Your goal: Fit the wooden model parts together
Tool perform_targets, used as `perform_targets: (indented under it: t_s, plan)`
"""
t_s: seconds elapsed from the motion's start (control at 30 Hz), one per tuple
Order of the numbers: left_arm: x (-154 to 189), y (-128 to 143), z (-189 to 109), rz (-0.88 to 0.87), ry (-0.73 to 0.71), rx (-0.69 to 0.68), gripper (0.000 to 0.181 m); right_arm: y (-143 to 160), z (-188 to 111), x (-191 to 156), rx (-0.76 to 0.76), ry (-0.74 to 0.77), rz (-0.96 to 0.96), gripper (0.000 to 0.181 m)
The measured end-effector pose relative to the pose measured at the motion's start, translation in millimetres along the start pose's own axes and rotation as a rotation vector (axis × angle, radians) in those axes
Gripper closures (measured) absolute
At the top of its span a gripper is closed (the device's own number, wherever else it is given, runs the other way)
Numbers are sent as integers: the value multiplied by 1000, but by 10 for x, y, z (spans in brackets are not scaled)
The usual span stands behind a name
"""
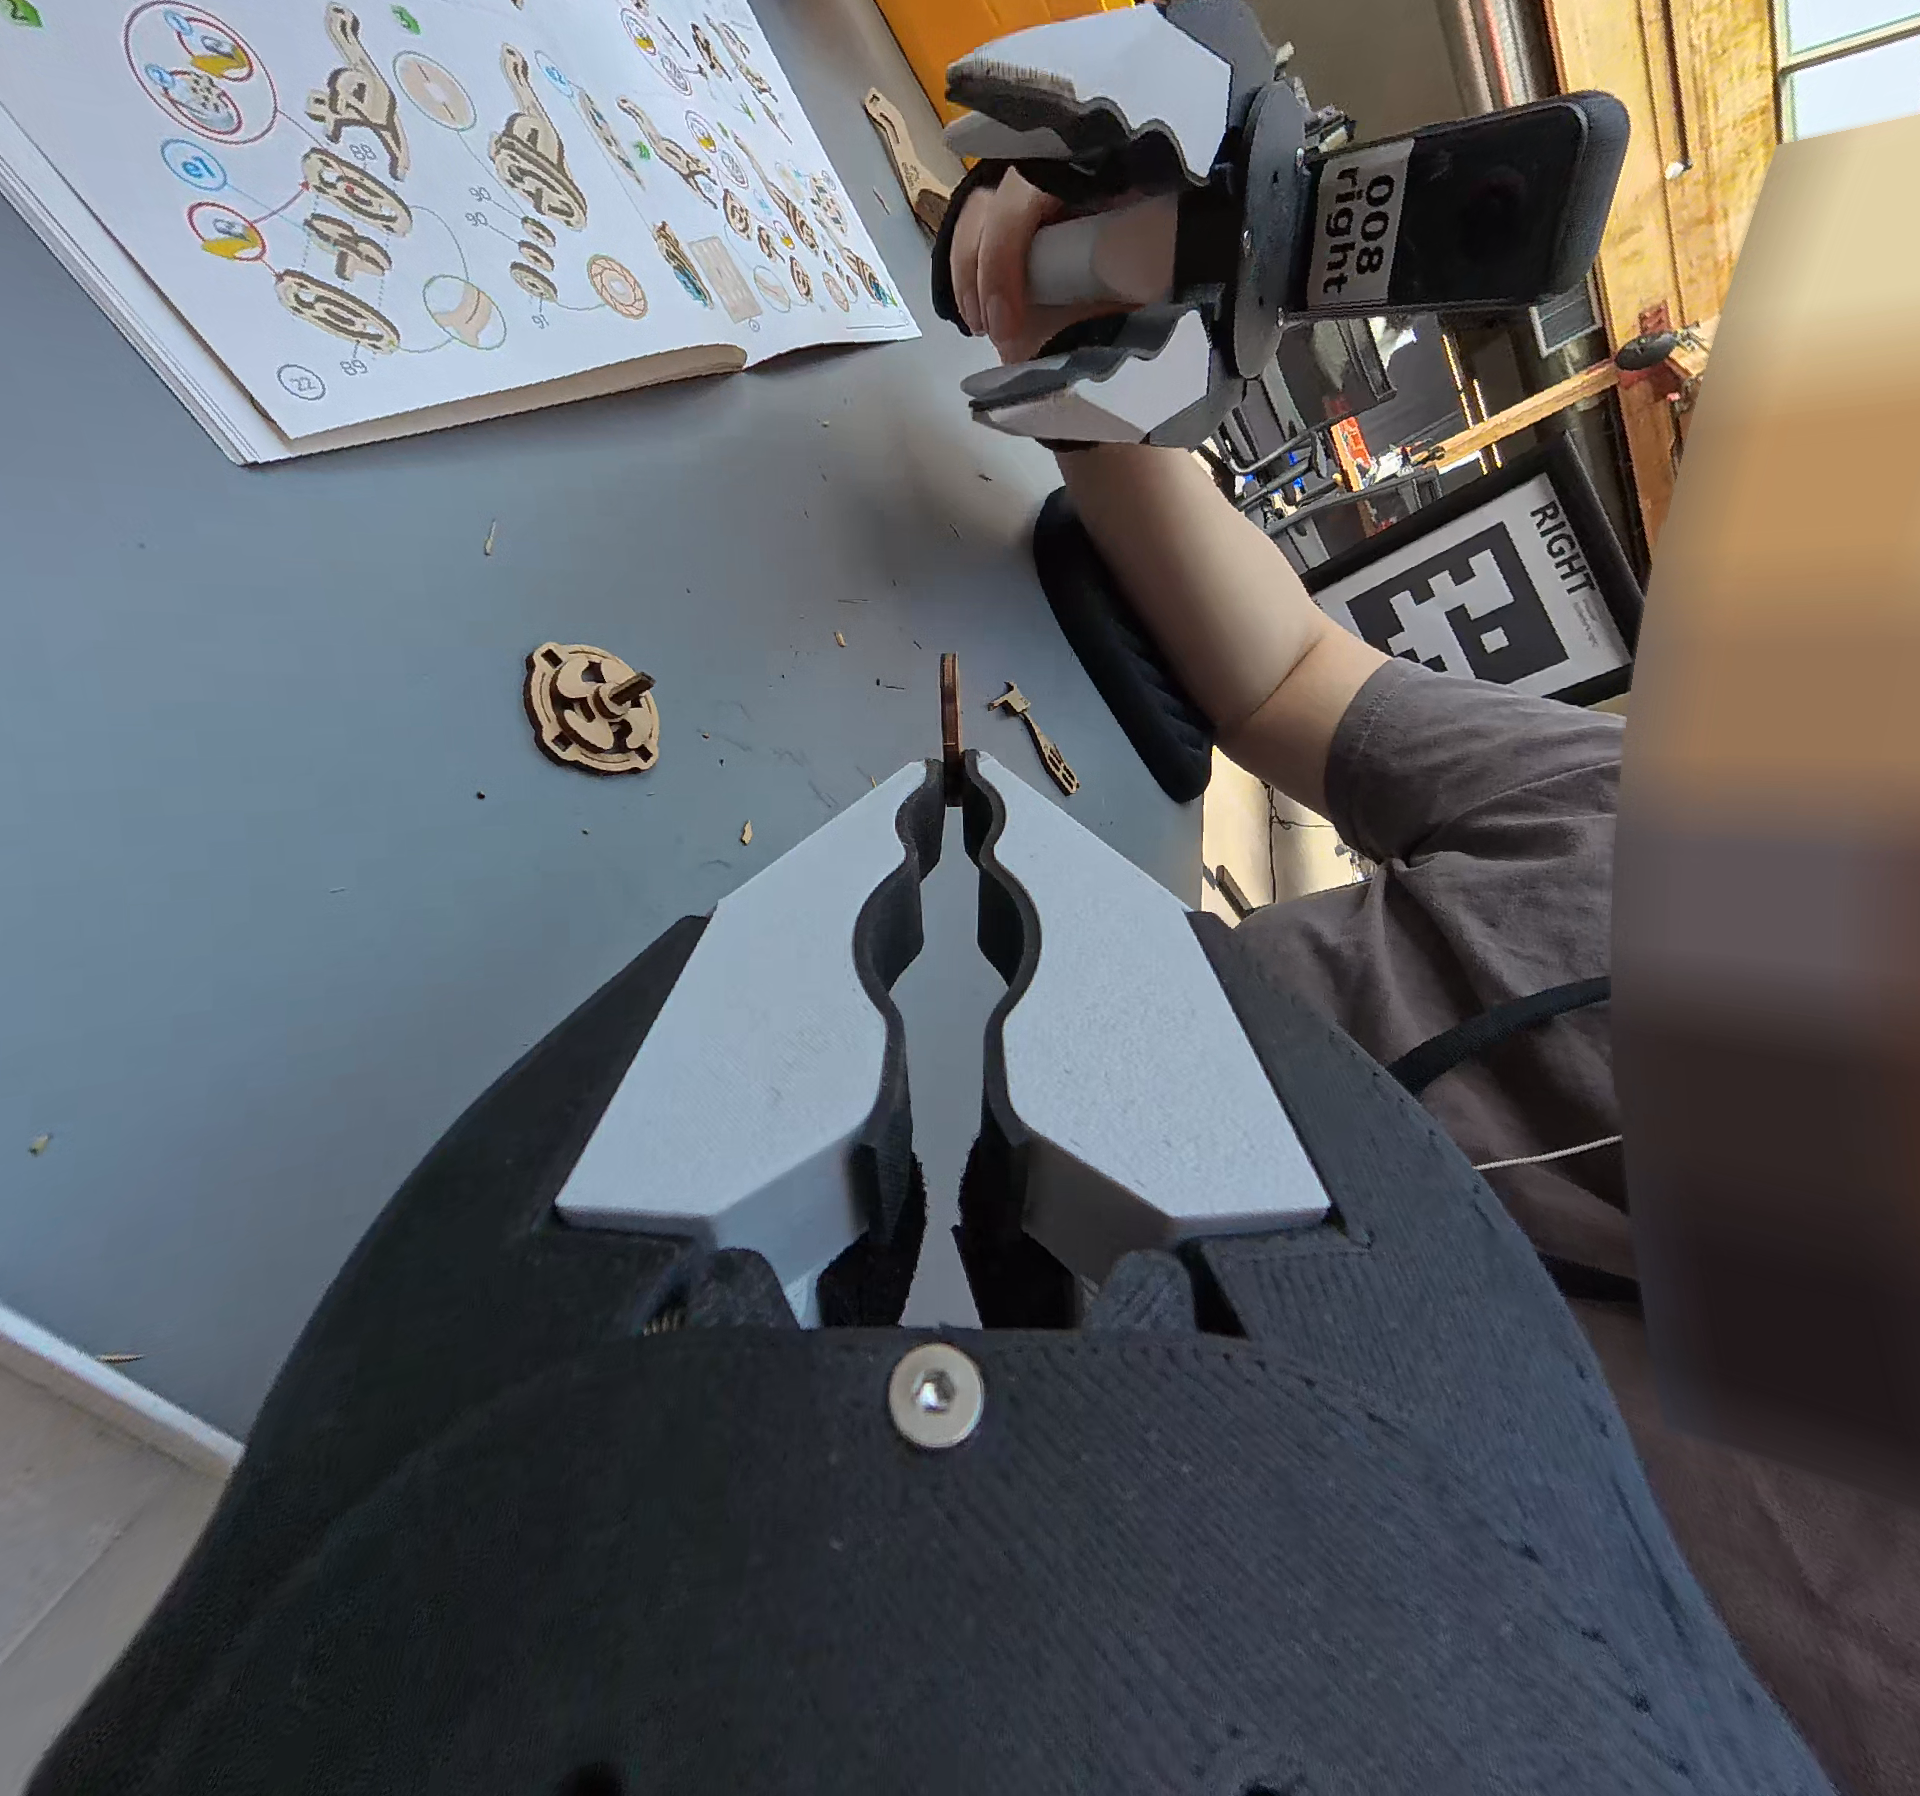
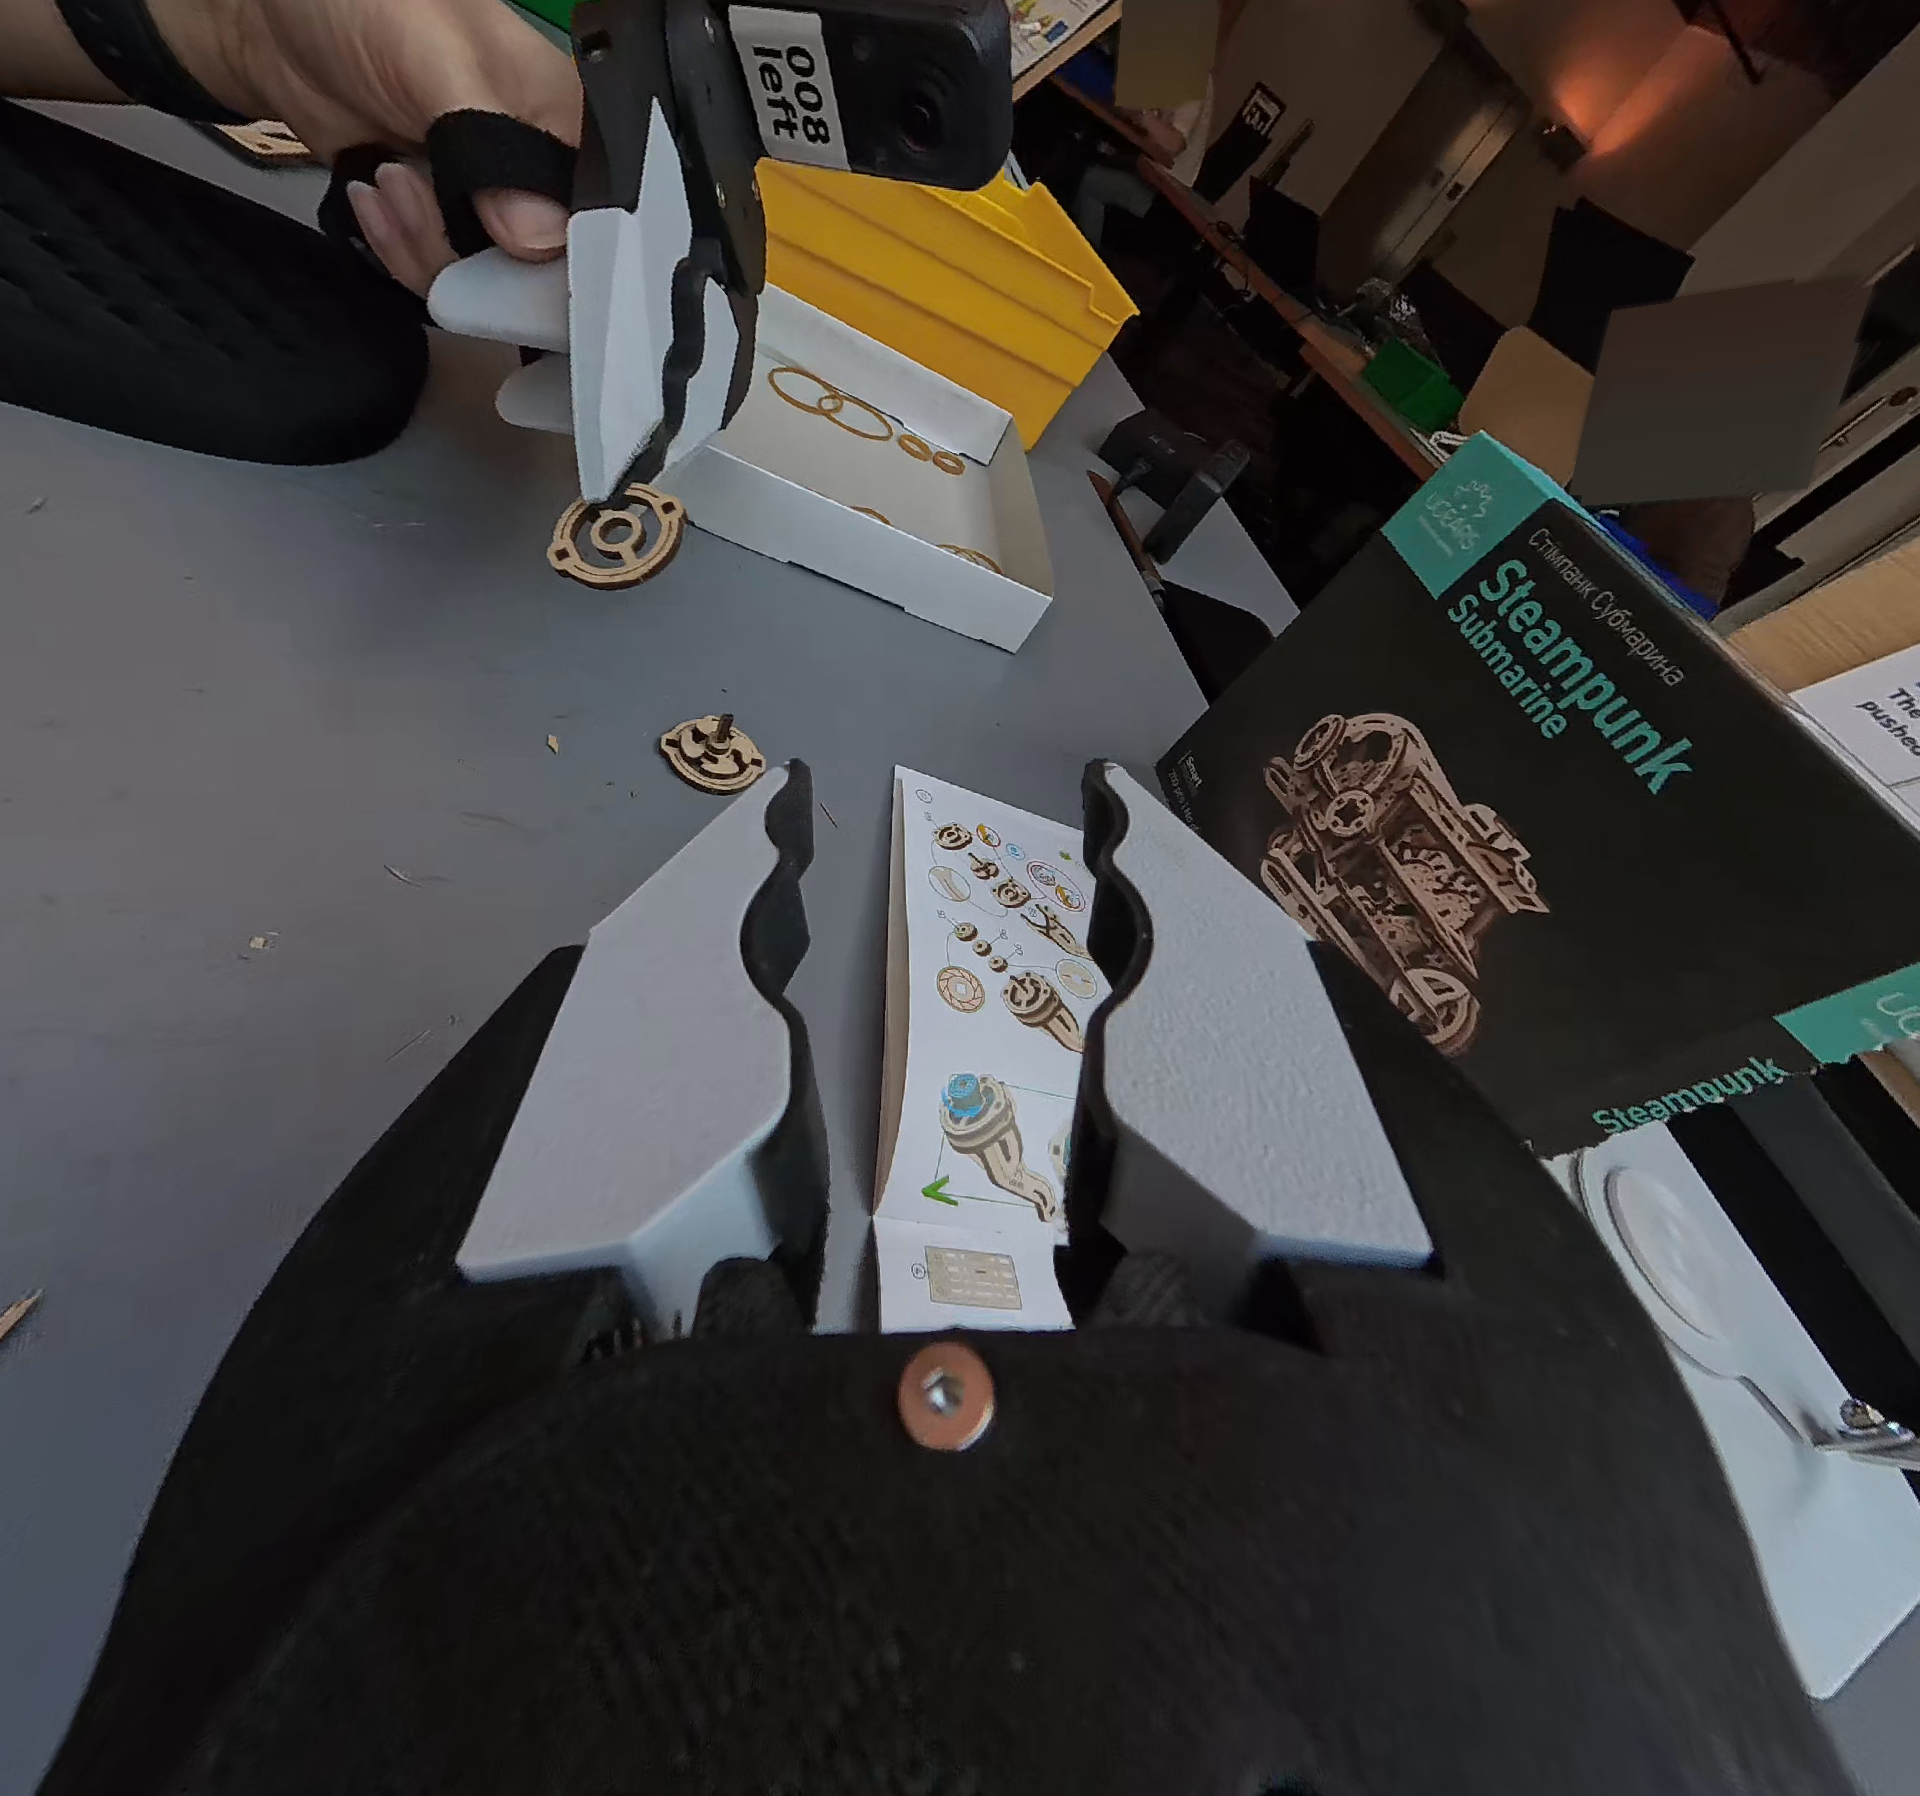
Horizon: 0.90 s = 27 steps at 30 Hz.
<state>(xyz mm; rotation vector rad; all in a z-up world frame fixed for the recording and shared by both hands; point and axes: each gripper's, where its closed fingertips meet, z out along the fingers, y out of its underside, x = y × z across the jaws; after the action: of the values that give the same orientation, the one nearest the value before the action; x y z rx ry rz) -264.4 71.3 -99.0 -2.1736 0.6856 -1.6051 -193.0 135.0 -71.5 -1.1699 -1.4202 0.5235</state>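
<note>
1. Grey table [image 1: 312,915]: carries scattered wood slivers and an open instruction booklet [image 1: 416,167] at 11 o'clock in the left wrist view; in the right wrist view the same booklet [image 2: 987,998] lies between the right gripper's fingers.
2. Dark model box [image 2: 1507,811]: stands tilted at 3 o'clock in the right wrist view, beside the booklet.
3. White shallow tray [image 2: 883,541]: sits at 12 o'clock in the right wrist view and holds several thin wooden rings; the yellow bin [image 2: 935,281] behind it shows no contents from here.
4. Left gripper [image 1: 951,770]: clenched on a flat wooden ring disc [image 1: 949,697], seen edge-on in its own view; in the right wrist view the disc [image 2: 615,536] shows a round outline with small lugs and a central hole, its edge pinched at the left gripper's [image 2: 623,489] tips, low over the table; whether it touches the surface cannot be told.
5. Hub assembly [image 1: 592,707]: a lugged round plate with a short upright peg lies on the table at 10 o'clock from the left gripper's tips, apart from the held disc; nothing stands between them.
6. Small hammer-shaped wooden piece [image 1: 1034,738]: lies just to the 3 o'clock side of the left tips.
7. Right gripper [image 2: 945,780]: released, fingers spread, empty; in the left wrist view it [image 1: 977,240] is raised above the table at 1 o'clock.
</note>
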Motion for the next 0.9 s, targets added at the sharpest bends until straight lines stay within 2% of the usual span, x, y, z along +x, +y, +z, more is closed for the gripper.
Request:
perform_targets:
  t_s: [0.23, 0.67, 0.9]
  plan:
    - [-42, 6, -7, 0, -18, -5, 181, 47, -5, 34, -10, 7, 15, 132]
    - [-139, 18, 18, -11, -64, -5, 181, 68, 137, -242, -66, -74, -63, 134]
    - [-166, 11, 5, -7, -80, 0, 181, 218, 179, -129, -152, -3, -81, 142]
